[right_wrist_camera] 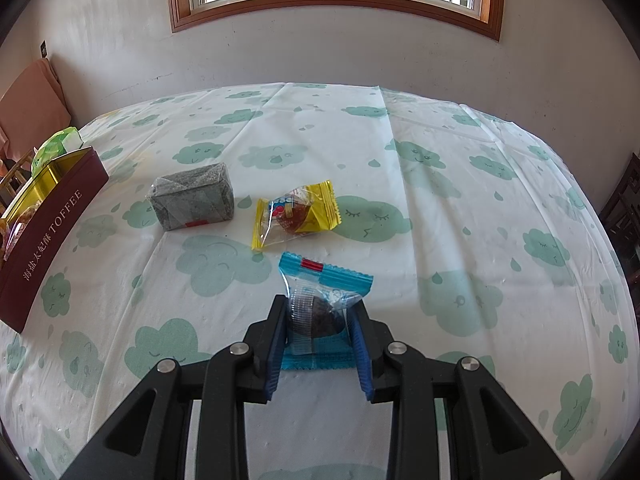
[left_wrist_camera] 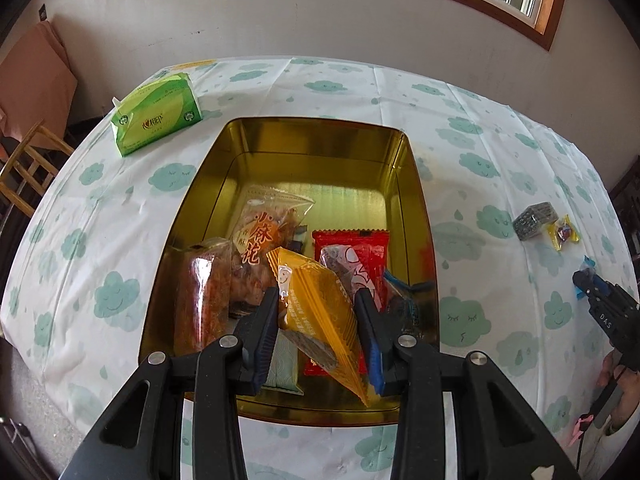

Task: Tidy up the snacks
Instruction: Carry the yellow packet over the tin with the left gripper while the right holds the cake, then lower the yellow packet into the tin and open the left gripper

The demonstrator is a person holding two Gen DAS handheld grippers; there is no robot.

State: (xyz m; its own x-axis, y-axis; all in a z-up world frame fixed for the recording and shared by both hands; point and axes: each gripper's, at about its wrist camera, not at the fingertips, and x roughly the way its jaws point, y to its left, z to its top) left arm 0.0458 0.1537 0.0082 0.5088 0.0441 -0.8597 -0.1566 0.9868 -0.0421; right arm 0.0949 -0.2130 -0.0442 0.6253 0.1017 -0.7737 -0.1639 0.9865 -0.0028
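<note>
Over the gold tin (left_wrist_camera: 208, 184) on the cloud-print bench (left_wrist_camera: 480, 152), the left gripper (left_wrist_camera: 316, 300) pinches an orange snack packet (left_wrist_camera: 320, 312) between narrowly parted jaws, above packets already lying inside. At the tin's three o'clock, the right gripper (right_wrist_camera: 320, 312) is closed on a blue-wrapped sweet (right_wrist_camera: 320, 300) resting on the cloth; a yellow sweet (right_wrist_camera: 296, 214) lies at its twelve o'clock, a grey block (right_wrist_camera: 192, 196) at eleven.
</note>
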